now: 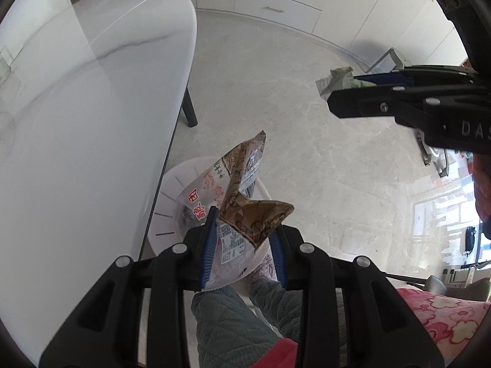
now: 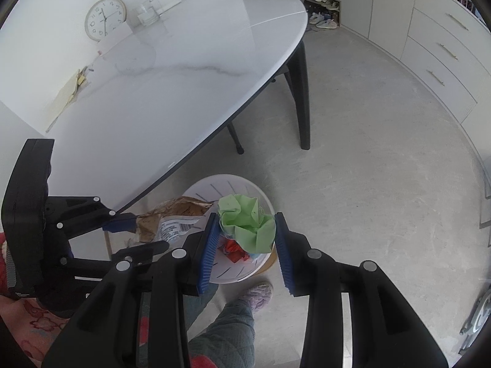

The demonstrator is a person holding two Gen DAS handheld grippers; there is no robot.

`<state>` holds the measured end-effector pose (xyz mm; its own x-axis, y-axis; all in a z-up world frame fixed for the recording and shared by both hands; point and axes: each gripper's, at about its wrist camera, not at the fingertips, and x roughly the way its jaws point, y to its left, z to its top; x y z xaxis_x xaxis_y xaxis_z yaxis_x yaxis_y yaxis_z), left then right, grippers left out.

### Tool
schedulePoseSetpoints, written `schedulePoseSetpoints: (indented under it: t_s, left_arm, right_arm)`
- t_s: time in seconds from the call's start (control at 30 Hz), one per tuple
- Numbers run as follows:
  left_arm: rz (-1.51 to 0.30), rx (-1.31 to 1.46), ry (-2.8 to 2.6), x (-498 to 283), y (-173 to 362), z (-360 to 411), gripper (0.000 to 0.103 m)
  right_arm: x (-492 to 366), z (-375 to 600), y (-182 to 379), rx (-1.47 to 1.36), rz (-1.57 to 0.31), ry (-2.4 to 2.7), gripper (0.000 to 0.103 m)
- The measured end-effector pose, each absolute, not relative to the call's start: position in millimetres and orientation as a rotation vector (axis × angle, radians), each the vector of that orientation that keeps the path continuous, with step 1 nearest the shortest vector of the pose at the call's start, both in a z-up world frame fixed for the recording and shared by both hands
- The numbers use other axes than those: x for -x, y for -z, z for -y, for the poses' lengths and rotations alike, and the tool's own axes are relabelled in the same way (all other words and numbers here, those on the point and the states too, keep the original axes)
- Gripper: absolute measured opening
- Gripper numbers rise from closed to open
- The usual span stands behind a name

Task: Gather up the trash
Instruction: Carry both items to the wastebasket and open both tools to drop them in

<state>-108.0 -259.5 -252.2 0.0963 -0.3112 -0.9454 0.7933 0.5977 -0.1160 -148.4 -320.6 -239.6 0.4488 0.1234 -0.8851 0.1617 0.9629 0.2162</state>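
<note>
Left gripper [image 1: 244, 239]: clamped on the brown wrapper [image 1: 245, 211], above the white bin [image 2: 236, 190].
Right gripper [image 2: 247, 245]: clamped on the green wrapper [image 2: 248, 224], over the bin.
Bin: on the floor beside the table [image 2: 159, 92]; red scrap [image 2: 234, 250] inside, probably.

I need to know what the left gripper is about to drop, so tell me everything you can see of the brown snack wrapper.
The brown snack wrapper is a crumpled, glossy plastic film bag, brown with a darker swirl pattern, part clear or white with red characters and a printed barcode label. It looks empty and creased, one corner sticking up. The left gripper holds it between its blue-padded jaws, in the air above the white bin beside the table. Nothing else visibly touches it.
</note>
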Motion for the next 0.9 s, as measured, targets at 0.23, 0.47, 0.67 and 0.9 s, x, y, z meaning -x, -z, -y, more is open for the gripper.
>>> schedulePoseSetpoints:
  t_s: [0.23,0.47,0.67,0.9]
  left_arm:
    - [-1.159,-0.476,0.869,106.9,234.3,263.4,0.062]
    - [-1.139,-0.431,0.854,102.6,214.2,250.7,0.071]
    - [-1.116,-0.385,0.783,91.3,196.0,220.4,0.079]
    - [-1.114,-0.33,0.684,76.1,191.1,202.9,0.08]
  right_arm:
    - [143.9,313.5,246.7,-0.285,-1.124,0.011,0.038]
    - [134.2,310.4,256.6,-0.287,-1.151,0.0,0.038]
    - [121.5,290.6,279.1,-0.283,-1.194,-0.063,0.038]
    - [110.0,269.8,301.1,-0.274,-1.243,-0.087,0.079]
